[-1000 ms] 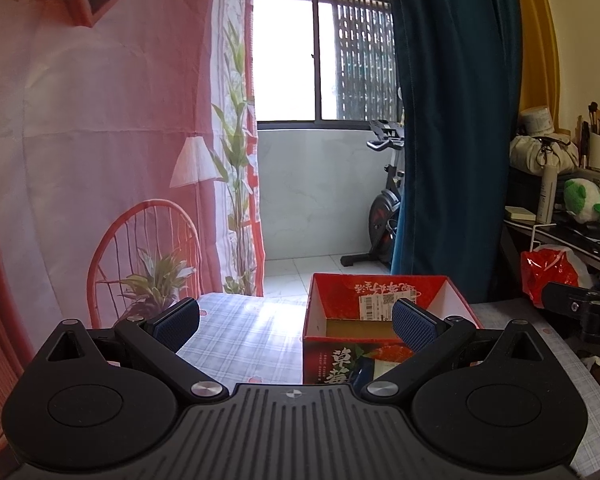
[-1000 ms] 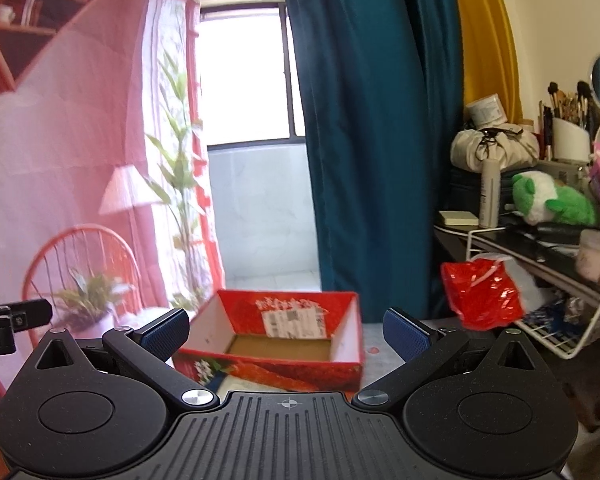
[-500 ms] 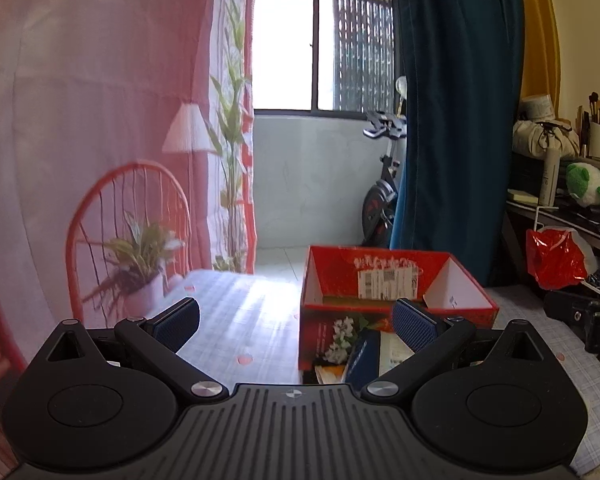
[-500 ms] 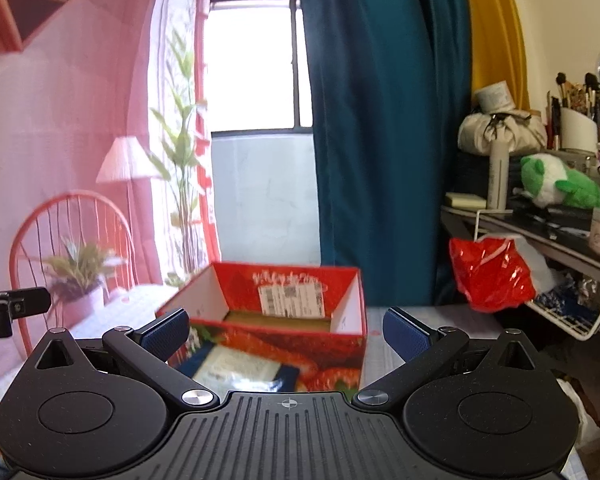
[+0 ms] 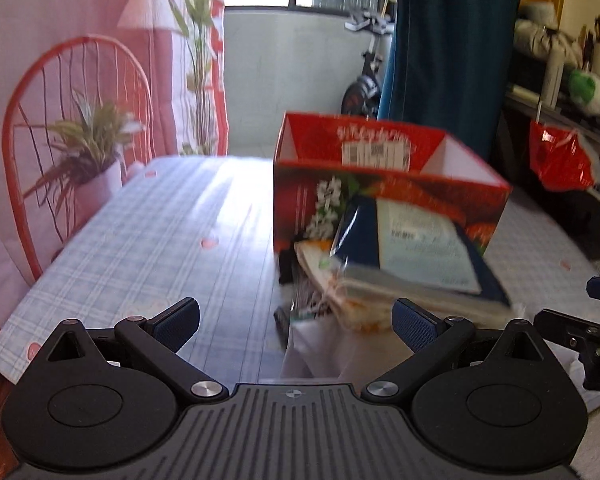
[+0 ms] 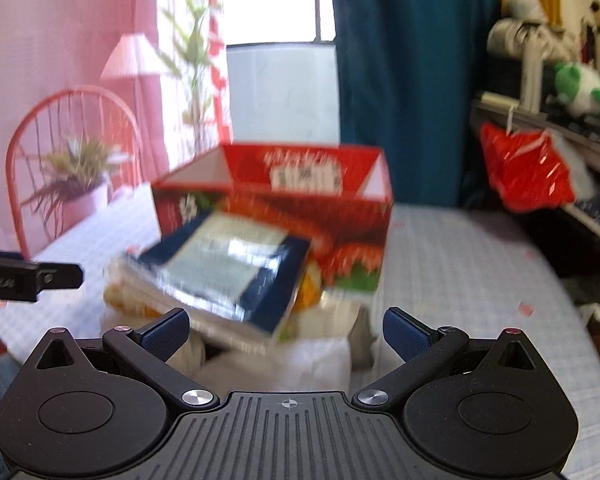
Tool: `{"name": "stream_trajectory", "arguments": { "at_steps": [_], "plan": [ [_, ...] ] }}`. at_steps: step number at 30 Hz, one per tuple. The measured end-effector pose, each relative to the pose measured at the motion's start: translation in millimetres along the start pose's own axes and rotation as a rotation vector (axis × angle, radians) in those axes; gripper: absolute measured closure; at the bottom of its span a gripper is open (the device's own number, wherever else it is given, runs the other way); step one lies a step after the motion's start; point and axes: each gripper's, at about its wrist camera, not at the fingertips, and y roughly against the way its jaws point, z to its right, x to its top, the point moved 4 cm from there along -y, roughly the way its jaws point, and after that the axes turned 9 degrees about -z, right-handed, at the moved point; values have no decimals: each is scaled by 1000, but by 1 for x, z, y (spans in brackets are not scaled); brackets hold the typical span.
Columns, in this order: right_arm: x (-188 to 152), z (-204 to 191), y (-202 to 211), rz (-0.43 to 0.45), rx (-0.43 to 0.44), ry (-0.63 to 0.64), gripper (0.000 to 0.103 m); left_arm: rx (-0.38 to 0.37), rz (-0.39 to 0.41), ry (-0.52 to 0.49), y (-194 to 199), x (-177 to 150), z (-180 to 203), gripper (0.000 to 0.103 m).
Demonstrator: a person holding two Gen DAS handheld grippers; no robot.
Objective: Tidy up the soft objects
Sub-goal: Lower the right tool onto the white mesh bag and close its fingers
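An open red cardboard box [image 5: 380,184] stands on the checked tablecloth [image 5: 160,232]; it also shows in the right wrist view [image 6: 300,200]. A pile of soft packets lies in front of it, topped by a navy-and-white pack [image 5: 416,248] [image 6: 228,272], with white fabric [image 5: 332,348] [image 6: 300,356] underneath. My left gripper [image 5: 296,322] is open and empty, just short of the pile. My right gripper [image 6: 286,330] is open and empty, with the pile between and beyond its fingers.
A red plastic bag [image 6: 524,168] hangs from a cluttered shelf on the right, where a green-and-white plush [image 6: 580,88] lies. A teal curtain [image 5: 452,48] hangs behind the box. An exercise bike [image 5: 364,76] stands by the window. A printed pink backdrop [image 5: 60,80] is on the left.
Both grippers have tilted down and moved closer to the table. The pile in front of the box has come into view. Both stay open.
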Motion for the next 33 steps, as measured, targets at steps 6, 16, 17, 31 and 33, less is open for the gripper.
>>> {"name": "stream_trajectory", "arguments": {
  "at_steps": [6, 16, 17, 31, 33],
  "plan": [
    [-19, -4, -24, -110, 19, 19, 2, -17, -124, -28, -30, -16, 2, 0],
    [-32, 4, -48, -224, 52, -42, 19, -119, -195, -44, -56, -29, 12, 0],
    [-33, 4, -49, -227, 56, -42, 19, -146, -202, -40, -57, -31, 13, 0],
    [-40, 9, -63, -247, 123, -53, 19, -298, -198, 11, -82, -45, 19, 0],
    [-42, 9, -65, -251, 127, -54, 19, -300, -199, 9, -84, -46, 21, 0]
  ]
}}
